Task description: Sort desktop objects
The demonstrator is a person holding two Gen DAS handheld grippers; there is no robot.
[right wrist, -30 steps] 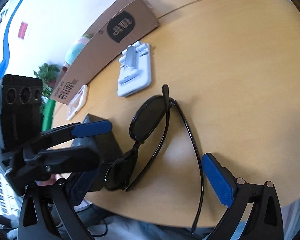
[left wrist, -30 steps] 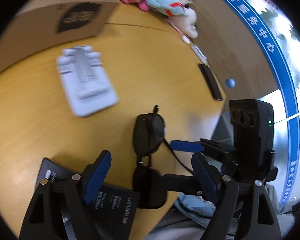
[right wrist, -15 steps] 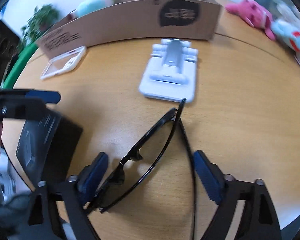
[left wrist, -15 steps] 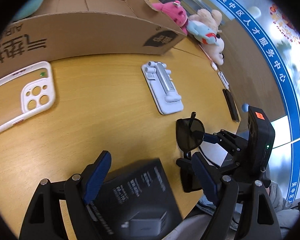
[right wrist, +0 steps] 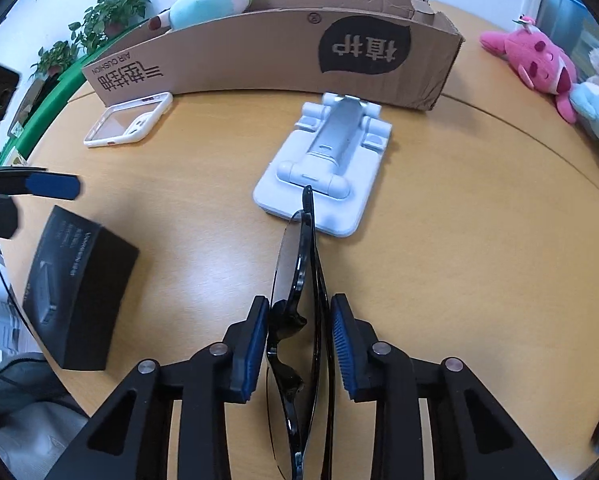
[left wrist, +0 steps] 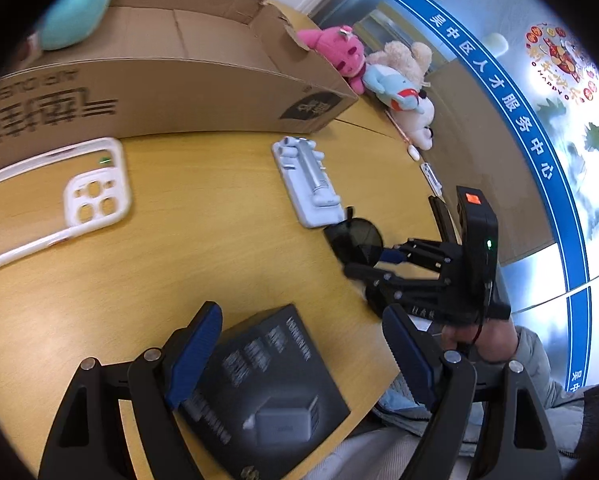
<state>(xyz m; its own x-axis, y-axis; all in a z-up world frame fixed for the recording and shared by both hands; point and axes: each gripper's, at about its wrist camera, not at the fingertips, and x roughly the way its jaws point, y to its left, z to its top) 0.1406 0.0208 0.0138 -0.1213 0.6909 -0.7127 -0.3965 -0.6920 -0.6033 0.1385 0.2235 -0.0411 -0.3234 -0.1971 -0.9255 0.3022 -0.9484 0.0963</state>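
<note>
Wooden table (right wrist: 479,220): right gripper (right wrist: 299,340) pinches sunglasses (right wrist: 299,280) near the phone stand (right wrist: 327,168); lift level, gently. Left gripper (left wrist: 299,356) open over black box (left wrist: 271,392).

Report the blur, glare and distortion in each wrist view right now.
Left wrist view: motion blur smears the white phone case and the print on the black charger box; fisheye bends the brown cardboard box. Right wrist view: sharp, soft glare on the wooden table, black sunglasses crisp.
</note>
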